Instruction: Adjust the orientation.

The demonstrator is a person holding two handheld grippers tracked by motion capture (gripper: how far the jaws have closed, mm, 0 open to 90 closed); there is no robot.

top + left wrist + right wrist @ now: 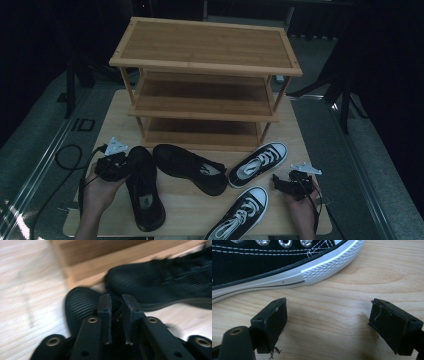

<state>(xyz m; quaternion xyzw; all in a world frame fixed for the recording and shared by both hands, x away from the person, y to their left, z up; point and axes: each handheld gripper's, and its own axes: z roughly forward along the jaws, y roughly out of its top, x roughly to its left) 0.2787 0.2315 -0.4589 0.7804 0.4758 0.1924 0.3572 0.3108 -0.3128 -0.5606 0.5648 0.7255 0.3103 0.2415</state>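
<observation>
The left gripper (pixel 117 167) is clamped on the collar of a black shoe (pixel 145 192) on the table (pixel 195 210), probably to shelve it on the rack (pixel 205 107). The right gripper (pixel 328 322) waits, jaws apart, beside a sneaker (pixel 262 262).

- A light wooden table (pixel 120 107) stands on a grey floor (pixel 35 145).
- A three-tier bamboo rack (pixel 205 47) sits at its far side.
- Dark curtains (pixel 30 45) surround the dim room.
</observation>
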